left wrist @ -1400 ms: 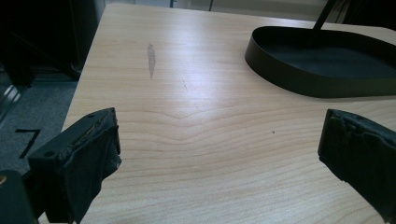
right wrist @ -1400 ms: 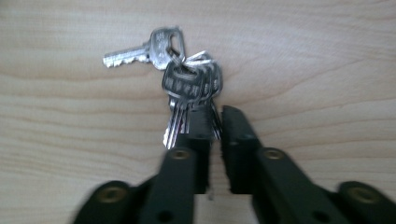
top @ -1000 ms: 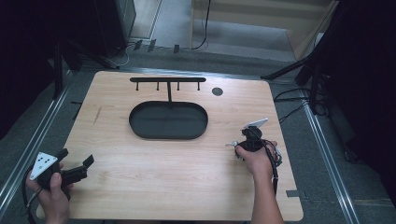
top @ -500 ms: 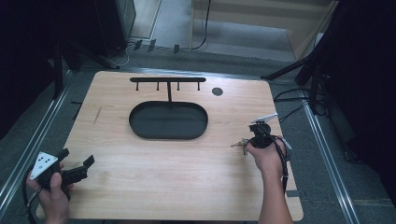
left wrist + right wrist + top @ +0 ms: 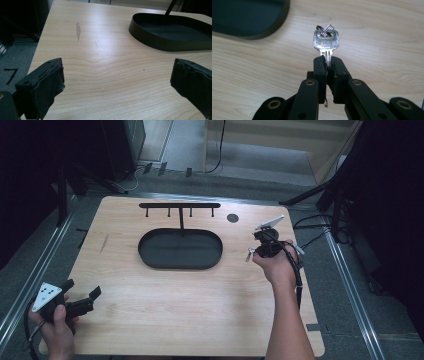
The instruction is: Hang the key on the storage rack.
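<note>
A silver key point(image 5: 326, 41) is being gripped by its blade in the closed right gripper point(image 5: 327, 65), above the desk point(image 5: 200, 320) near its right edge, beside the black oval tray point(image 5: 180, 249). The left gripper point(image 5: 117, 82) is being held wide apart and empty at the near left corner

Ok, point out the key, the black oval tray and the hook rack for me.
key point(image 5: 326, 41), right gripper view, on its silver head above the shut tongs.
black oval tray point(image 5: 150, 259), high view, on its left rim.
hook rack point(image 5: 180, 205), high view, on the middle of its horizontal bar.
</note>
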`<state>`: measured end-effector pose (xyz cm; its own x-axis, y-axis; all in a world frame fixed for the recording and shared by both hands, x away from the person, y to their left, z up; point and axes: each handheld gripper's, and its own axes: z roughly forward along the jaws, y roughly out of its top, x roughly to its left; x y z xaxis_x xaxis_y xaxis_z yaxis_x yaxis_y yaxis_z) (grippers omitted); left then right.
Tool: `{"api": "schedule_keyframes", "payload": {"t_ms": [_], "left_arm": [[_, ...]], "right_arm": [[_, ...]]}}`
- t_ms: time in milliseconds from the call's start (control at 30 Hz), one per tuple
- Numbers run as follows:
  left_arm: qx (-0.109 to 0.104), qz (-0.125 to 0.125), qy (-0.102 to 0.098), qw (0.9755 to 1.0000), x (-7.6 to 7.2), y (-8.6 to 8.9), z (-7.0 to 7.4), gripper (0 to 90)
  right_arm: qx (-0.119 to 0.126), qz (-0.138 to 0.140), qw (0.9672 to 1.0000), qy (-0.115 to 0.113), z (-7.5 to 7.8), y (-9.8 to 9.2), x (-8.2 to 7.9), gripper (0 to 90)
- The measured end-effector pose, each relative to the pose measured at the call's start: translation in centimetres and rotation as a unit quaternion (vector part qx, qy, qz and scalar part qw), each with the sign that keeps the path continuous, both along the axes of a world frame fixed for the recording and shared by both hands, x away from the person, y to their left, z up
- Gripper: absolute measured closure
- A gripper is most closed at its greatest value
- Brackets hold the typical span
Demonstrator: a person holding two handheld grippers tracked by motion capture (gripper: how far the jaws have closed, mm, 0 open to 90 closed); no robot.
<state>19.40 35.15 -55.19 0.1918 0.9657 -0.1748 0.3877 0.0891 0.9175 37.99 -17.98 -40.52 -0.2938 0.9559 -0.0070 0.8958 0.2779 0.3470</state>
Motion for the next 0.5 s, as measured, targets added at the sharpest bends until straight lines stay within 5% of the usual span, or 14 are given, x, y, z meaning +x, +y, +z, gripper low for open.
{"api": "schedule_keyframes", "payload": {"t_ms": [500], "left_arm": [[-0.003, 0.001, -0.001, 1.0, 0.0, 0.1, 0.0, 0.0]], "right_arm": [[0.005, 0.035, 0.9993, -0.013, 3.2, 5.7, 1.7, 84.4]]}}
